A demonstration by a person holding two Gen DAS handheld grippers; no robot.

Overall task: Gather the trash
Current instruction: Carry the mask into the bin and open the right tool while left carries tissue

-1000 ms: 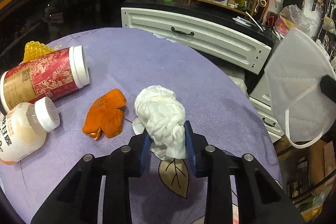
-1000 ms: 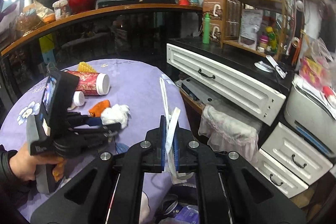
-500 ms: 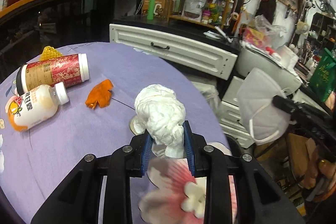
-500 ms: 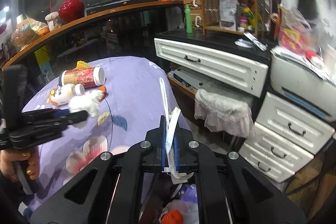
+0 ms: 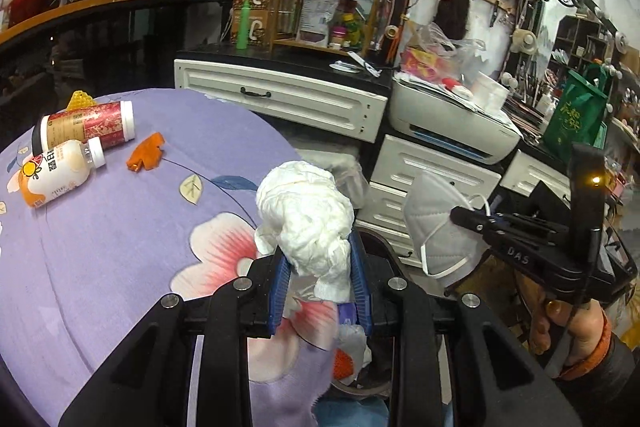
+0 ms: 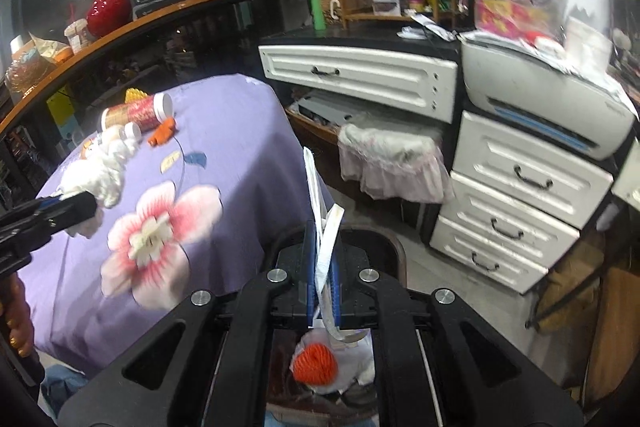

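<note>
Trash in both grippers, carried off the purple floral-cloth worktop [image 5: 120,247] toward the dark bin [image 6: 394,247] below.
Left gripper [image 5: 320,279] jaws grip a crumpled white tissue wad [image 5: 308,223]; right gripper [image 6: 323,287] jaws pinch a white face mask [image 5: 436,231]. Next, I judge: position over the bin, release.

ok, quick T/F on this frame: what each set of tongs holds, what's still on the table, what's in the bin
1. The left tongs grip a wad of white tissue. True.
2. The right tongs are empty. False: they pinch a white face mask by its edge and straps.
3. Two bottles lie on their sides on the purple tablecloth. True.
4. The orange wrapper is already in the bin. False: it lies on the cloth beside the bottles.
5. The bin below the right tongs already holds trash, including something orange. True.
</note>
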